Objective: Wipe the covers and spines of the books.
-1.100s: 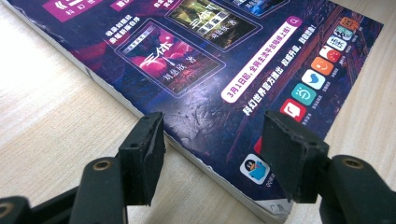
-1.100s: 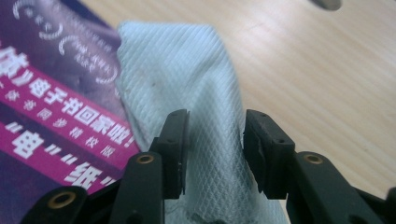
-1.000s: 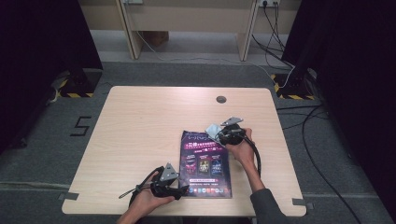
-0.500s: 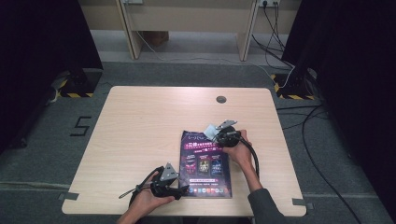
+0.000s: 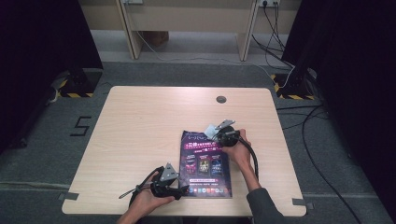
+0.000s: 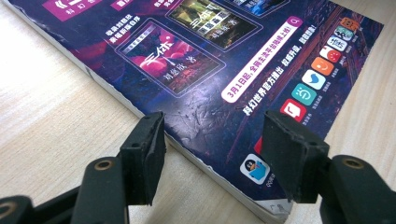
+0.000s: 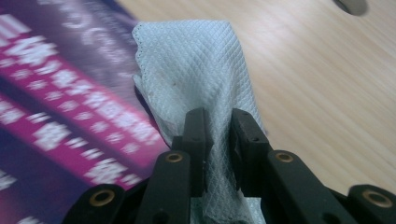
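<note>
A: Right gripper [image 5: 215, 132] up top, at the magazine's [image 5: 204, 163] far right corner, jaws just closing, pinching the cloth [image 5: 210, 129]. Left gripper [image 5: 183, 190] parked at the near left corner, half open.

B: Left gripper view: jaws gaping over the cover's corner edge, nothing pinched.

A: Right gripper view: cloth [image 7: 196, 79] squeezed tight, draped over cover and table [image 7: 317, 93].

B: Looks like grab done, wipe not begun. Next: drag cloth flat across cover, maybe brace the corner.

White cloth [image 7: 196, 74] between just-closing jaws, beside blurred magazine [image 7: 60, 116].
</note>
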